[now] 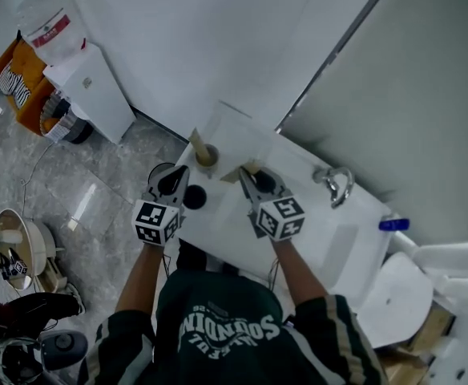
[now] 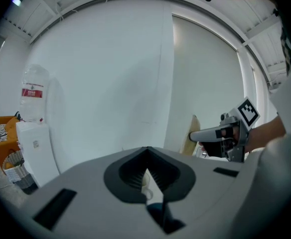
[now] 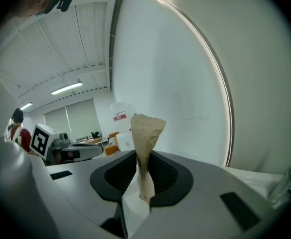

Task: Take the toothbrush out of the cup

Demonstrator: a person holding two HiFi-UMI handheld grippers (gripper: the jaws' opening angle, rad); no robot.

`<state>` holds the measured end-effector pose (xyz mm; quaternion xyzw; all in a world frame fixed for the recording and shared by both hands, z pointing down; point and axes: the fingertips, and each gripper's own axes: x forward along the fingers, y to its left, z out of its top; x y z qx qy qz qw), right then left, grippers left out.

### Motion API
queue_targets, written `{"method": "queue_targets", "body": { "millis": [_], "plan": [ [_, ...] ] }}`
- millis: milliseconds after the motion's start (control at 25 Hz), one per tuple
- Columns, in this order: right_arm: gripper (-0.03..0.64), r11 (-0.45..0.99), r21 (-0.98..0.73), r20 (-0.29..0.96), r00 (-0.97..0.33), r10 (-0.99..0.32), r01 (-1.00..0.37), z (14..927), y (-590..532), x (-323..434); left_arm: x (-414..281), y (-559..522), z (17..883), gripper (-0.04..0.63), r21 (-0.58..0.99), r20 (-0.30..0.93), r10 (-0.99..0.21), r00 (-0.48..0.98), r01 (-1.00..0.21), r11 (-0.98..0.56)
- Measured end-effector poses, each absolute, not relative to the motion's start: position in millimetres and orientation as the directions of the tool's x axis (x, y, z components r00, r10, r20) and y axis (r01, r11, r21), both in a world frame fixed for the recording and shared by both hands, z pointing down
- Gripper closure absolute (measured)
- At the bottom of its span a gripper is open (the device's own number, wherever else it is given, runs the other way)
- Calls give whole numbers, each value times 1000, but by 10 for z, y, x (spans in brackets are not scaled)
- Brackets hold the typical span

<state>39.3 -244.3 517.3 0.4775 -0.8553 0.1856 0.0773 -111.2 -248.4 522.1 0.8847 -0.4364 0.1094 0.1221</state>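
Brown paper wraps the toothbrush packet (image 3: 144, 148), a slim sachet with a serrated top. It stands upright between the jaws of the right gripper (image 3: 144, 176), which are clamped on its lower part, so its top rises clear above them. From the head view, the packet is out of the round tan cup (image 1: 204, 155) and held in the air just right of it, not touching it. The cup stands upright on the white washbasin counter (image 1: 314, 231), its dark mouth facing up. Left of the cup and nearer the person hangs the left gripper (image 1: 182, 179). Its jaws stand a little apart and press on nothing, and only a pale sliver shows through the narrow gap. Well right of the cup, a curved chrome tap (image 1: 337, 184) rises from the counter.
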Motion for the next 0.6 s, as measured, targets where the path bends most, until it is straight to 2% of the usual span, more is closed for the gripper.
{"method": "queue_targets", "body": {
  "millis": [600],
  "plan": [
    [543,369,-302,539,-476,-694,-879,6377,-2690,190,-1337,-2953,5511,595,152,349,-702,621,-777,-611]
  ]
}}
